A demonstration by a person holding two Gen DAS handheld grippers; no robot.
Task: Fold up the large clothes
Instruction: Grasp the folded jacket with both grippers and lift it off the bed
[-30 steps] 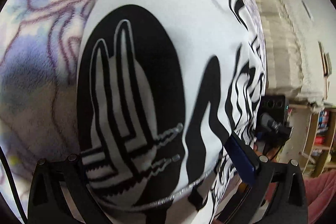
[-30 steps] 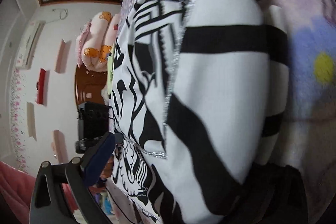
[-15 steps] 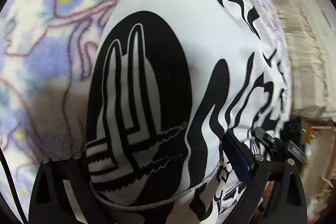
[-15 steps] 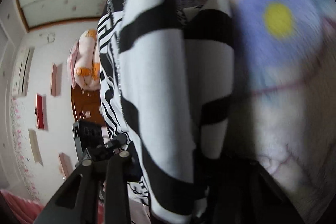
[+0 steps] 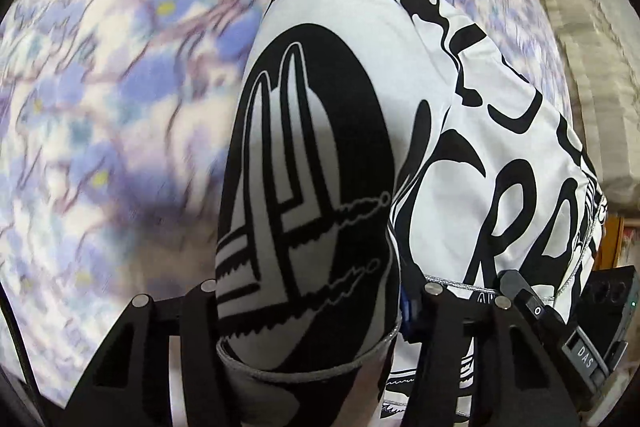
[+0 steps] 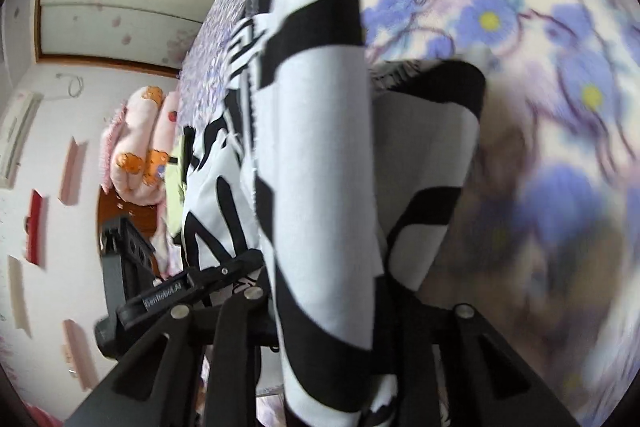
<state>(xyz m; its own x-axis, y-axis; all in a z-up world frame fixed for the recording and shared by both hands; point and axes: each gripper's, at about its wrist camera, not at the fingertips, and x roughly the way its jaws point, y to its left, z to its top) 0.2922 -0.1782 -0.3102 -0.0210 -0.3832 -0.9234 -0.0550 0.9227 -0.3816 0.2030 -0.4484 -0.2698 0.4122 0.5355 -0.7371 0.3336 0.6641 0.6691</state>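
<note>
Black-and-white printed fabric garment (image 5: pixel 360 99), soft and limp, sits bunched at its hem between both closing grippers, left gripper (image 5: pixel 312 311) and right gripper (image 6: pixel 352 311); grip hem corners.

Blue-flowered bedspread (image 6: pixel 520 27) fills background; white wall (image 6: pixel 52 187), pink plush bedding (image 6: pixel 136 147), beige textured cover (image 5: pixel 592 39) alongside.

A bed with a blue flowered blanket (image 5: pixel 120 87) lies bare and open to the left of the black-and-white garment (image 5: pixel 360 107). On the right, a cream folded blanket (image 5: pixel 592 47) lies close against the garment. Past the bed's far end, a pink plush pile (image 6: pixel 136 143) crowds the wall.
</note>
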